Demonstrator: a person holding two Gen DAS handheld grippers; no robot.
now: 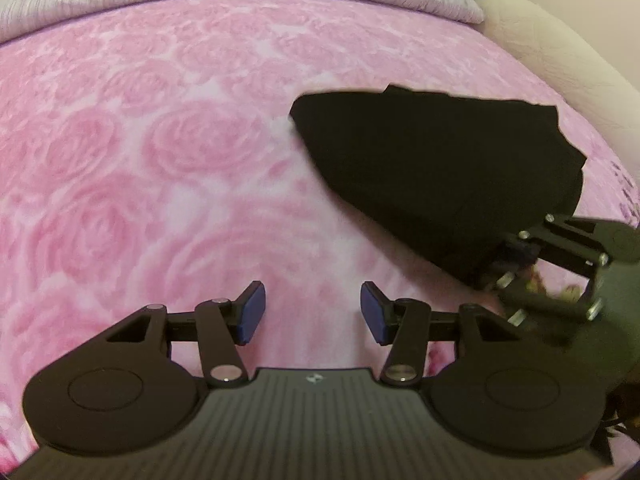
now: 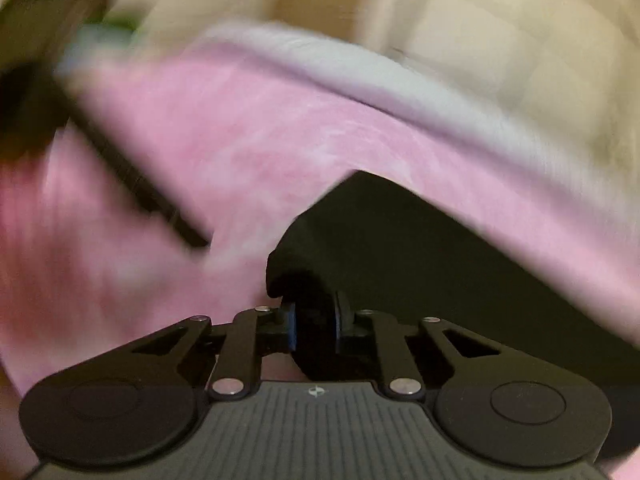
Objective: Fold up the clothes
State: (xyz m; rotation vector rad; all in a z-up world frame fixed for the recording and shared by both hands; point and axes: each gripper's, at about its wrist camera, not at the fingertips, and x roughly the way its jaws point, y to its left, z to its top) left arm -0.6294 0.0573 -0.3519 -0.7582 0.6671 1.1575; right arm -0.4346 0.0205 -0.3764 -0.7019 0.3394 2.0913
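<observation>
We see the black garment (image 1: 436,168) lying bunched at the frame's right on the pink blanket (image 1: 160,160); our right gripper (image 2: 314,326) pinches its edge, our left gripper (image 1: 312,310) spread, empty.

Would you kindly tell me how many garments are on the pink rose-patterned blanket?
1: a black cloth garment, lying toward the blanket's right side, its near corner clamped in the right gripper. Others may lie outside view.

No readable words, numbers or brand names are showing anywhere. The only mark is a small pale emblem, too small to make out, sitting at the top edge of the ribbed body of the left gripper (image 1: 312,313); a like emblem is sitting in the same place on the right gripper (image 2: 314,326).
</observation>
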